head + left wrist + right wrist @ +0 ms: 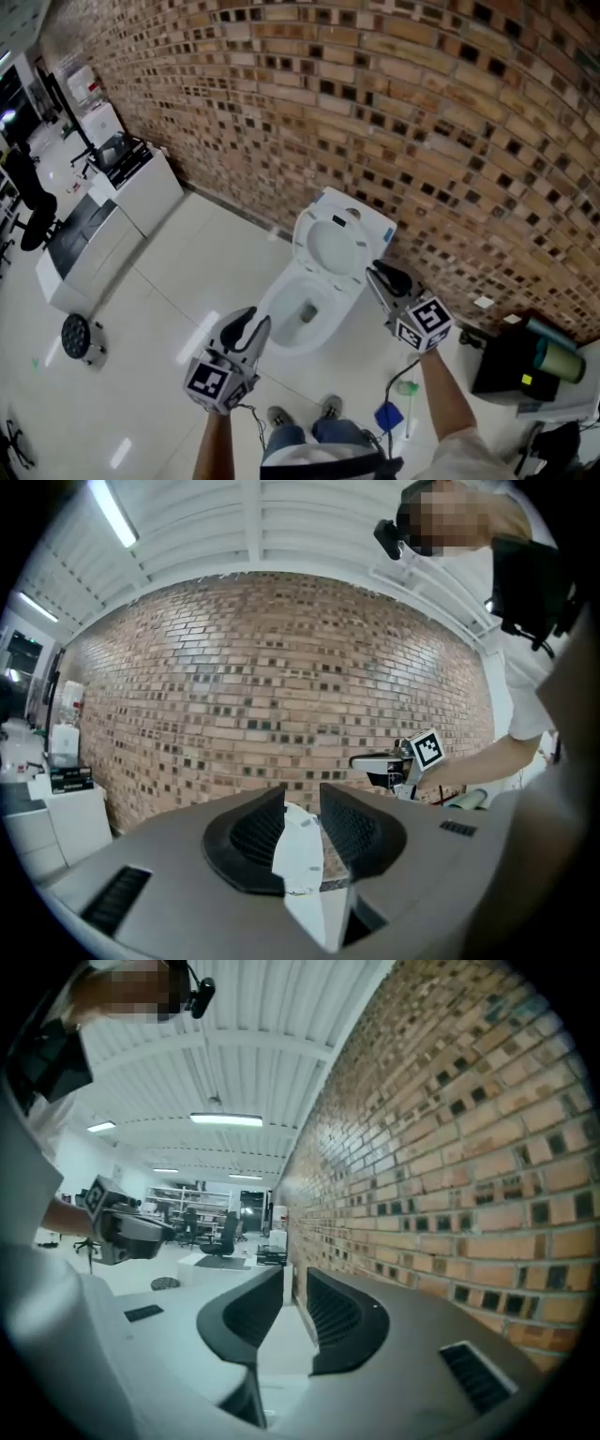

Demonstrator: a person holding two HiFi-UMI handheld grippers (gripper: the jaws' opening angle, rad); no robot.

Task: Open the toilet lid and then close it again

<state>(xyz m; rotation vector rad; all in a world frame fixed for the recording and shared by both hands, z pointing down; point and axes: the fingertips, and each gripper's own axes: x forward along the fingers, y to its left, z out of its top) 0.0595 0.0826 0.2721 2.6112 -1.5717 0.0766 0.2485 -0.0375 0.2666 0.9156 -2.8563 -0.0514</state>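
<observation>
Brick wall (450,1147) fills right gripper view; head view shows raised toilet lid (333,248), left gripper (251,323), right gripper (378,272), jaws parted, empty.

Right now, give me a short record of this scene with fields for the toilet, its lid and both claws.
toilet: white ceramic toilet against the brown brick wall
lid: white oval lid raised, bowl exposed
left claw: jaws apart, nothing gripped, in front of the bowl
right claw: jaws narrowly apart, nothing gripped, by the lid's right edge
</observation>
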